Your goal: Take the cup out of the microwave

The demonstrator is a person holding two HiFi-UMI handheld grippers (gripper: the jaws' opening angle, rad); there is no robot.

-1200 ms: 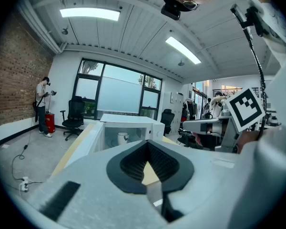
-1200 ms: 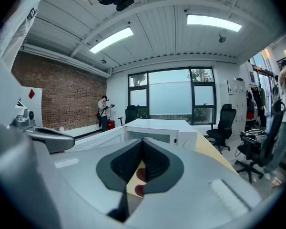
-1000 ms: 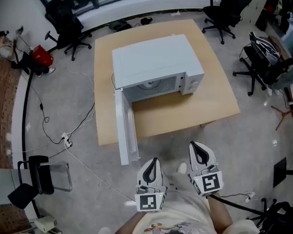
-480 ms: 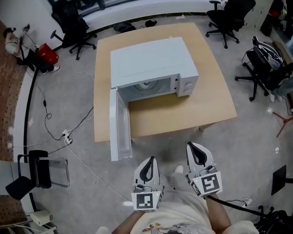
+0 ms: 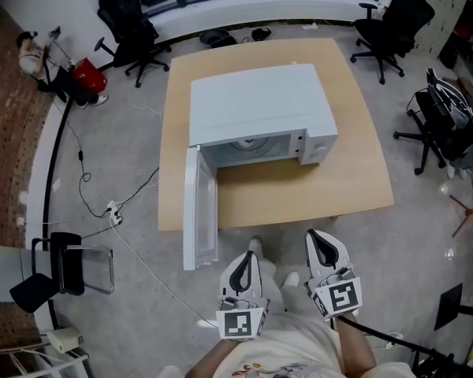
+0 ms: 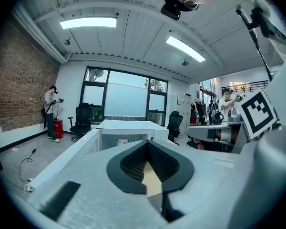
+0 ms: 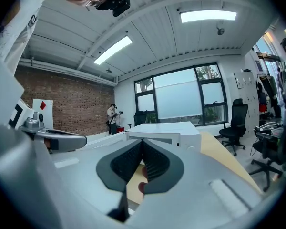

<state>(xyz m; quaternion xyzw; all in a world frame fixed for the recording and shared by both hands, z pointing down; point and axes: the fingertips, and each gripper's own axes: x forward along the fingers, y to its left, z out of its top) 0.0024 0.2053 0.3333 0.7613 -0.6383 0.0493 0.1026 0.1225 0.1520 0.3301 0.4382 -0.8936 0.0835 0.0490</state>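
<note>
Plainly nothing is within reach yet, so the left gripper (image 5: pixel 244 262) and right gripper (image 5: pixel 321 242) hang off the table's (image 5: pixel 355 187) near edge, jaws closed and empty; the cup (image 6: pixel 123 141) stands inside the microwave (image 5: pixel 260 105), whose door (image 5: pixel 199 211) is swung wide for access.

Grey floor (image 5: pixel 410 235), brick wall (image 6: pixel 19 85), wide windows (image 6: pixel 126 99), black office chairs (image 5: pixel 398 14).

cup (image 6: pixel 123 141): tiny, details unreadable | microwave (image 5: pixel 260 105) interior: mostly hidden from head view
</note>
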